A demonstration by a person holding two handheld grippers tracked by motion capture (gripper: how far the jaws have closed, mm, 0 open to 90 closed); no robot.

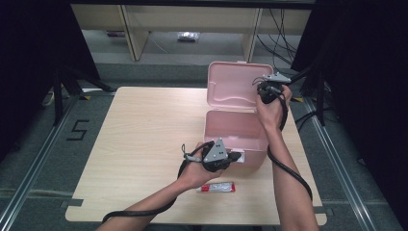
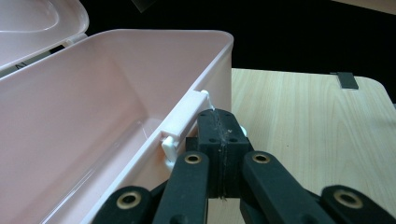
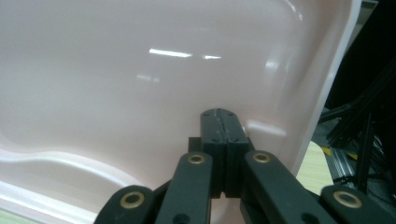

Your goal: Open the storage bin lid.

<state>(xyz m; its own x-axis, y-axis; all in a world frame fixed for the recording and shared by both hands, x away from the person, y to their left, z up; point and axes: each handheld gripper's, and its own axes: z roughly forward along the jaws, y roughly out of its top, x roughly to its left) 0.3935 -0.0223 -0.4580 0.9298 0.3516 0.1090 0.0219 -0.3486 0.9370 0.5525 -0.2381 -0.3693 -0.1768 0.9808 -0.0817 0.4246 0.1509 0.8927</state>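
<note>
A pink plastic box [image 1: 217,139] stands open on the right half of the wooden table, its lid [image 1: 230,85] raised upright at the back. My left gripper [image 1: 235,157] is shut, and its tips [image 2: 220,114] rest against the box's front wall beside the white latch [image 2: 184,119]. The inside of the box [image 2: 70,130] looks empty. My right gripper [image 1: 263,91] is shut too, and its tips [image 3: 219,113] lie against the inner face of the lid [image 3: 140,84], near its right edge. Nothing shows between either pair of jaws.
A small red and white tube [image 1: 216,187] lies on the table [image 1: 144,130] near the front edge, just right of my left hand. Black stands and cables crowd the floor at both sides, and a shelf unit stands behind the table.
</note>
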